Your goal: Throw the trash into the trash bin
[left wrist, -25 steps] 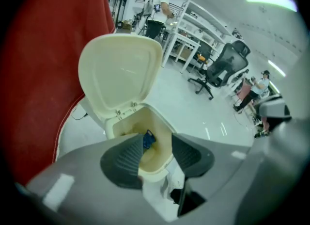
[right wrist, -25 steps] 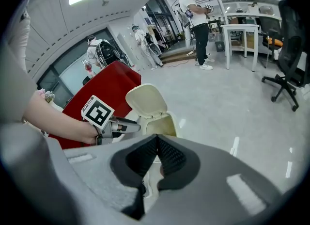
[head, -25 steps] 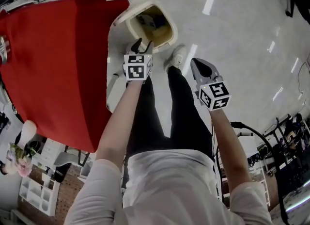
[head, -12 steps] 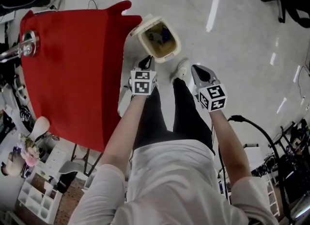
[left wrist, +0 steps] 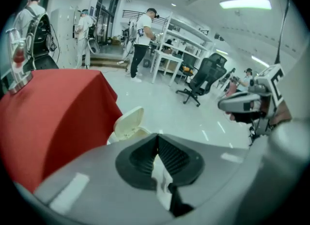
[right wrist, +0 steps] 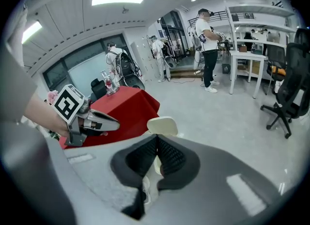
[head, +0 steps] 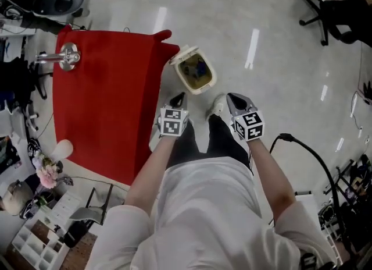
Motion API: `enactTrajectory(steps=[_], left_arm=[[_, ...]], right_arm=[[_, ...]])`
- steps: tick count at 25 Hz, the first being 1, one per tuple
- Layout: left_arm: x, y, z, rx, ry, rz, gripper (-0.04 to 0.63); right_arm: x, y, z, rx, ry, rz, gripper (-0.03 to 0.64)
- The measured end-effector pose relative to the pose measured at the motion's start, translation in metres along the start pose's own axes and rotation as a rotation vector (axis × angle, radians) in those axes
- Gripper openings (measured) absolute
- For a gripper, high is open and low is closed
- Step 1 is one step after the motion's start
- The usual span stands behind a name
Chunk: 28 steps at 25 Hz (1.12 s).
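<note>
The cream trash bin (head: 195, 71) stands on the floor with its lid flipped open and some trash lying inside. Its lid shows in the left gripper view (left wrist: 128, 122) and in the right gripper view (right wrist: 162, 124). My left gripper (head: 179, 96) hangs well above the floor, short of the bin; its jaws have just been closing and are now shut with nothing between them (left wrist: 157, 139). My right gripper (head: 234, 97) is level with it to the right, also shut and holding nothing (right wrist: 156, 139).
A table under a red cloth (head: 110, 106) stands left of the bin, with a chrome object (head: 68, 55) on it. My legs and a white shoe (head: 216, 107) are beside the bin. A black cable (head: 308, 152) arcs at right; an office chair (head: 331, 7) stands far right.
Both grippers have risen away from the bin, which now looks smaller and farther below. The left jaws have closed on nothing.
</note>
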<state>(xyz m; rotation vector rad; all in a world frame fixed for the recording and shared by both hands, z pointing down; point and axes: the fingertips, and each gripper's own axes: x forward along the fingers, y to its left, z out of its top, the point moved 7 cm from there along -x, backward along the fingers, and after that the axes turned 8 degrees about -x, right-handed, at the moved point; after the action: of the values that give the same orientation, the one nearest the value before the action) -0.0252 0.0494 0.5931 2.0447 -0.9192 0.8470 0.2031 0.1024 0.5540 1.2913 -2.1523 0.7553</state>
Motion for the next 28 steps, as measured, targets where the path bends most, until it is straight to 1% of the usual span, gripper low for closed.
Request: enactTrajectory(steps=[4,7,13,21,28], left_arm=[[-0.040,-0.009,0.009,0.025,-0.053,-0.018,0.006],[-0.070,-0.022,0.017,0.021,-0.083,-0.053,0.006],[-0.108,-0.035,0.029,0.024,-0.120,-0.100,0.006],[-0.132,-0.034,0.043,0.029,-0.147,-0.131,0.006],[-0.139,-0.038,0.047,0.032,-0.160,-0.137,0.006]], right_arm=[[-0.018,0.019,0.024,-0.025,-0.034,0.011,0.000],[-0.036,0.033,0.037,-0.038,-0.057,0.020,0.000],[-0.060,0.049,0.050,-0.033,-0.082,0.025,0.000],[-0.071,0.062,0.062,-0.014,-0.111,0.045,-0.001],[-0.081,0.066,0.070,-0.029,-0.132,0.065,0.000]])
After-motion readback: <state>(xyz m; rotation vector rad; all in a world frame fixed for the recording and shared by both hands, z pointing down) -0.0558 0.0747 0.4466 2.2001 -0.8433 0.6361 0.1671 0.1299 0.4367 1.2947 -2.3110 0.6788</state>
